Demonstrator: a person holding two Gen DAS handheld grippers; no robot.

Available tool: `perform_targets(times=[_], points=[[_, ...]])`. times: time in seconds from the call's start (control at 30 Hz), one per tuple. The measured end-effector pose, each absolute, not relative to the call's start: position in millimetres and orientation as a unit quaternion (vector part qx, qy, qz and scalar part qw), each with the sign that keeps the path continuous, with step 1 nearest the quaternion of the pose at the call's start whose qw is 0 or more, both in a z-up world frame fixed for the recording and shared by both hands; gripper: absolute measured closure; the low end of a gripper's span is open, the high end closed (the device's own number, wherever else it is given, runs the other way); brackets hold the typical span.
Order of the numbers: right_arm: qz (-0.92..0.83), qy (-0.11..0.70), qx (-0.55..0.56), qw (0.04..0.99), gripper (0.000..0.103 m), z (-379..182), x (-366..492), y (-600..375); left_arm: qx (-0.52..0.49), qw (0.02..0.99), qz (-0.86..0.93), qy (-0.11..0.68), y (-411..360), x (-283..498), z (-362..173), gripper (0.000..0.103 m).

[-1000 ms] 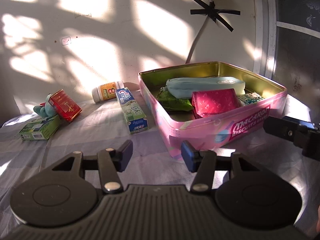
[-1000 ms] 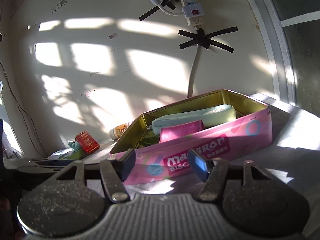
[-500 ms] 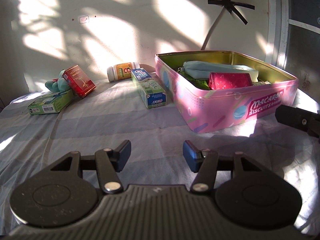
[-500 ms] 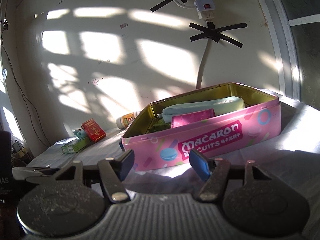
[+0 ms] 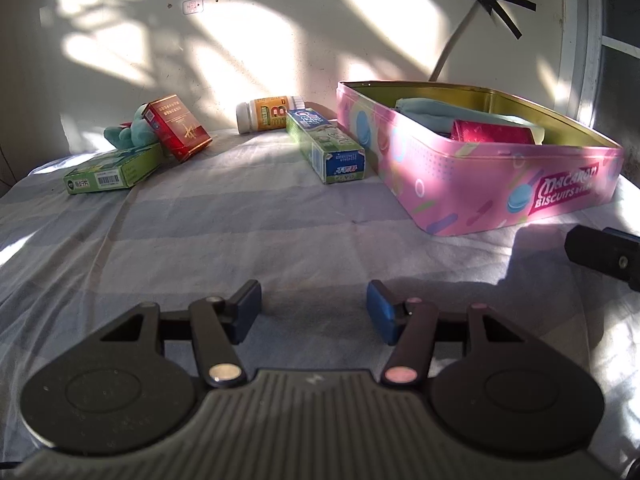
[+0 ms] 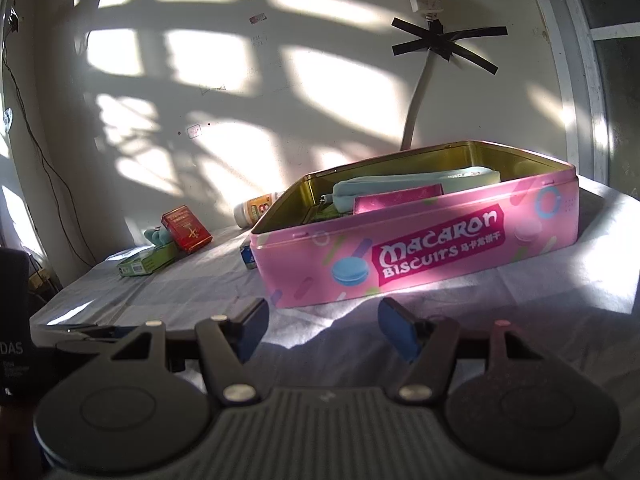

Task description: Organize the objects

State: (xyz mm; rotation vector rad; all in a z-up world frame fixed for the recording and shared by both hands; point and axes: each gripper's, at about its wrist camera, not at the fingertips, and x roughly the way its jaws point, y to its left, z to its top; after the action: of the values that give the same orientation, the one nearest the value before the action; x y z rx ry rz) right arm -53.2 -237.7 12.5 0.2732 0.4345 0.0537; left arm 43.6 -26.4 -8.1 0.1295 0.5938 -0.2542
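Your cloth-covered surface carries the pink biscuit tin toward its right edge, lidless, holding a pale blue pouch and a red packet. Just left of the tin lies the toothpaste box, with the orange bottle behind it near the far edge. At the far left corner the green box, red box and teal plush toy sit together. Your left gripper has its jaws opening with nothing between them; your right gripper jaws stand apart, empty.
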Motion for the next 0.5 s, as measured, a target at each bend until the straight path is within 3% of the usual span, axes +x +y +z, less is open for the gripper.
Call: perform_targets(times=[0.5], points=[[0.032,0.228,0.134,0.964,0.04,2.2,-46.4,-235.0,0.061,0.949,-0.127,0.282,-25.9,42.0,-9.7,0.041]])
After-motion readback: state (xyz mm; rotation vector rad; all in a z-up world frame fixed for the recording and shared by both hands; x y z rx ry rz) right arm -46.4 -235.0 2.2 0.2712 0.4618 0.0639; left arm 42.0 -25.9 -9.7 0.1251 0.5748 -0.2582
